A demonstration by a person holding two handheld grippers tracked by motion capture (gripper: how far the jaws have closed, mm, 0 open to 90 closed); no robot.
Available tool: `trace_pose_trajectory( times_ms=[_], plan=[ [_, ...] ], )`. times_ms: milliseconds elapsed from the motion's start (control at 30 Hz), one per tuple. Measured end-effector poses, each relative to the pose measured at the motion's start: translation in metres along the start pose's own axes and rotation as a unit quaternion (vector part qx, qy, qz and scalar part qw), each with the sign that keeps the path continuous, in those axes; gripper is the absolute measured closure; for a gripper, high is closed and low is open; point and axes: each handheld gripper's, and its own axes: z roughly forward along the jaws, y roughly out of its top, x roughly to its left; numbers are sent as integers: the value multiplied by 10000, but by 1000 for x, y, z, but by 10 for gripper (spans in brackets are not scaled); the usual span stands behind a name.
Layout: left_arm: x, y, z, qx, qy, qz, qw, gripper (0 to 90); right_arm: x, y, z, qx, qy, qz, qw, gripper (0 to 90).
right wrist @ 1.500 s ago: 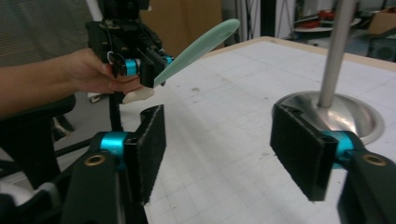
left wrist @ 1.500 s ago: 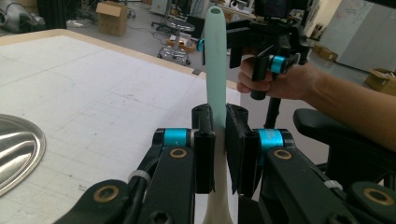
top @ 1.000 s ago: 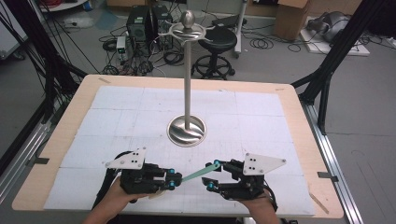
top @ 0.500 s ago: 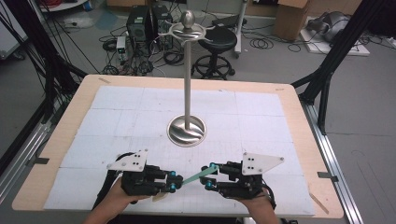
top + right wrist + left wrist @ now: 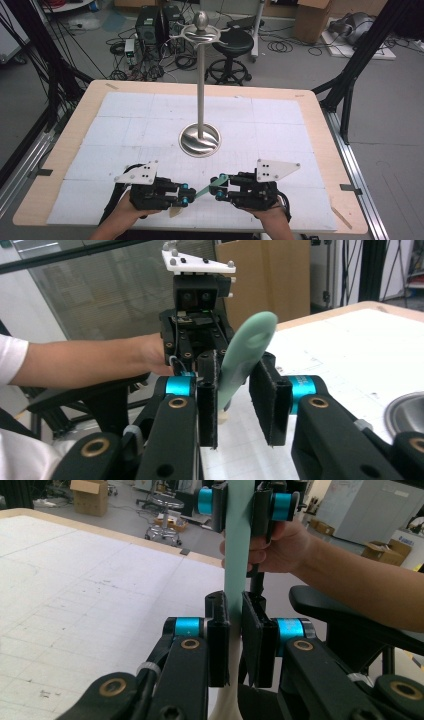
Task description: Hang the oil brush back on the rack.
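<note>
The left gripper (image 5: 184,195) is clamped on the pale end of a mint-green spatula (image 5: 204,189), holding it off the table (image 5: 310,120) so its other end bridges across to the right gripper (image 5: 218,184). That one's jaws have just been closing around the green blade, which sits between them, not yet squeezed: a handover, likely. The metal stand (image 5: 200,135) waits beyond both

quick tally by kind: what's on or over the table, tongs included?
Tongs: 2, left tongs and right tongs
Green utensil with a pale handle: 1, green utensil, spanning both tongs
Steel stand: 1, steel stand
Total: 4
</note>
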Motion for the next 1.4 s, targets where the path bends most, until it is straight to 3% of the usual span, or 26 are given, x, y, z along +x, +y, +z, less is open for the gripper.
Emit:
trace_pose_trajectory(
  times_ms=[167, 367, 433, 500, 633, 767, 900, 1033, 1200, 1400],
  plan=[
    [0, 0, 0, 9, 18, 25, 10000, 811, 2, 6, 2, 103, -31, 222, 9997, 761],
    [-1, 0, -1, 20, 51, 77, 10000, 809, 6, 13, 6, 289, -99, 209, 9993, 769],
    [-1, 1, -2, -3, 155, 45, 9999, 791, 7, 15, 7, 315, -109, 180, 9993, 770],
    [2, 2, -4, -29, 263, -124, 9996, 599, 6, 16, 6, 338, -140, 152, 9992, 770],
    [2, 3, -9, -124, 285, -106, 9995, 513, 4, 19, 3, 365, -122, 138, 9992, 774],
    [1, 2, -5, 15, 179, -43, 9998, 468, 2, 23, 4, 405, 50, 87, 9991, 787],
    [0, 2, 1, 53, 96, -2, 9999, 461, 2, 27, 9, 405, 244, 72, 9989, 802],
    [-3, 2, 9, 86, -120, 50, 9999, 486, 2, 32, 16, 398, 372, 9, 9985, 821],
    [-5, 3, 15, 51, -176, 98, 9998, 495, 2, 39, 23, 315, 478, -18, 9984, 824],
    [-6, 3, 17, 18, -168, 231, 9996, 683, 2, 42, 30, 135, 609, -35, 9980, 824]
  ],
)
